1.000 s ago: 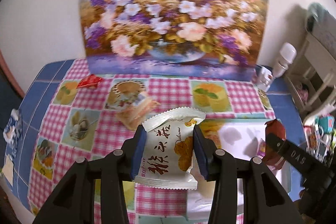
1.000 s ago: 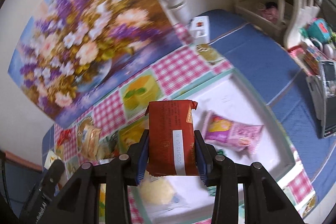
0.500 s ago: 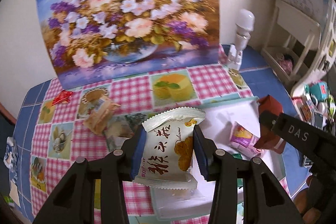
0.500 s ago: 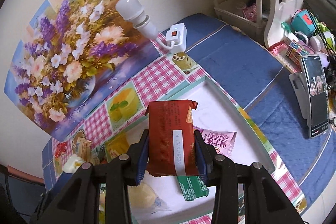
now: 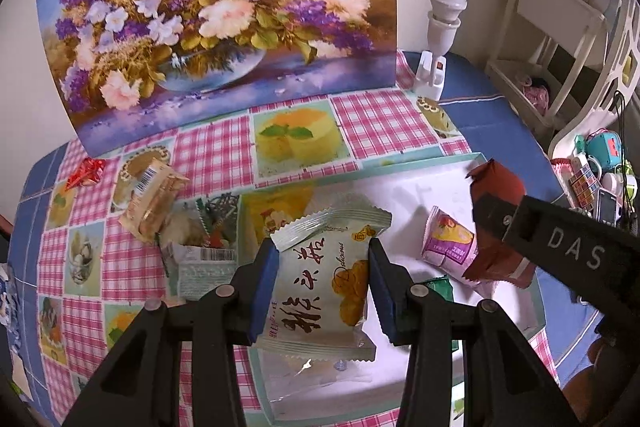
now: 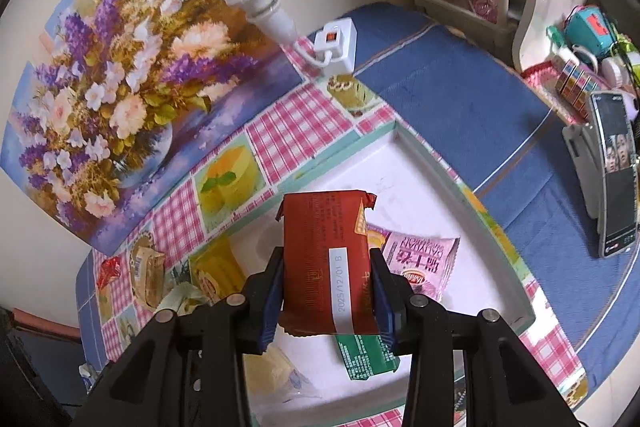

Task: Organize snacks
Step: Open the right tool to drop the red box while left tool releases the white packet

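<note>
Both grippers are drifting over the tray since a second ago, I'm swinging right. Left gripper is pinching the white pack; right gripper is pinching the red pack above the pink pack and green pack already lying in the tray. Partly done, I'm judging: beige pack and red candy at 10 o'clock are waiting outside. Checked cloth, flower painting at 12, shelf at 2.

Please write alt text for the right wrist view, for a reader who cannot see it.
The right gripper holds a red snack packet above a white tray containing pink and green packets. A flower painting stands behind the checked tablecloth.
</note>
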A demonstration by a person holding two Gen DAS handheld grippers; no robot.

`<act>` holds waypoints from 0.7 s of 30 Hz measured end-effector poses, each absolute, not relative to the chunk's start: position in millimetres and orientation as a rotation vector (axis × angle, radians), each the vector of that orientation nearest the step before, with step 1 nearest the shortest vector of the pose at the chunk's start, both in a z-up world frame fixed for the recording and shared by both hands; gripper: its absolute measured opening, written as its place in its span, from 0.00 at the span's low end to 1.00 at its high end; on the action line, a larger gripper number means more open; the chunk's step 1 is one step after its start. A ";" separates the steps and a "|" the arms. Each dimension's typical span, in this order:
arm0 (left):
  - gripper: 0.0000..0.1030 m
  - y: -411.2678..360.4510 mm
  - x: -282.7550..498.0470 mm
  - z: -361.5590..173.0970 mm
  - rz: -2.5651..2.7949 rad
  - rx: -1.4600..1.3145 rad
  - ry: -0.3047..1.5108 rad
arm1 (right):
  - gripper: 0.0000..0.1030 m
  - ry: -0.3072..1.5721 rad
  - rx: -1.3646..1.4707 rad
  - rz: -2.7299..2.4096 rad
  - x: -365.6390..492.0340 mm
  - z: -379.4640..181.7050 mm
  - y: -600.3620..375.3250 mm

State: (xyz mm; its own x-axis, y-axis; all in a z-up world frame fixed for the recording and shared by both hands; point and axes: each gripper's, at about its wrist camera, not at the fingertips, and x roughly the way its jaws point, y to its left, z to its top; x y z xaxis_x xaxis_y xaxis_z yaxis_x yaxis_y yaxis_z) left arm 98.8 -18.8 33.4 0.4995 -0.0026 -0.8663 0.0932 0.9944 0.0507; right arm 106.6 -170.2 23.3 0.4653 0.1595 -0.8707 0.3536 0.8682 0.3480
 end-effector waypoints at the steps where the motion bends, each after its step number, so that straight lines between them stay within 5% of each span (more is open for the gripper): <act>1: 0.45 -18.8 99.6 31.7 -0.060 0.092 1.052 | 0.41 1.103 0.532 -0.125 107.3 21.0 -169.5; 21: 0.46 -21.0 108.8 15.9 -0.073 0.078 1.093 | 0.42 1.194 0.527 -0.115 116.6 -10.2 -159.5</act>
State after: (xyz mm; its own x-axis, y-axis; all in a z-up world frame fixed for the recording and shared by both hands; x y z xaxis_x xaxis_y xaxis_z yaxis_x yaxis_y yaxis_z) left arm 108.8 -21.0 15.9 0.4577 -0.0212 -0.8888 0.0978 0.9949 0.0266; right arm 116.6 -159.5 -10.2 0.3778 0.1875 -0.9067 0.3568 0.8742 0.3295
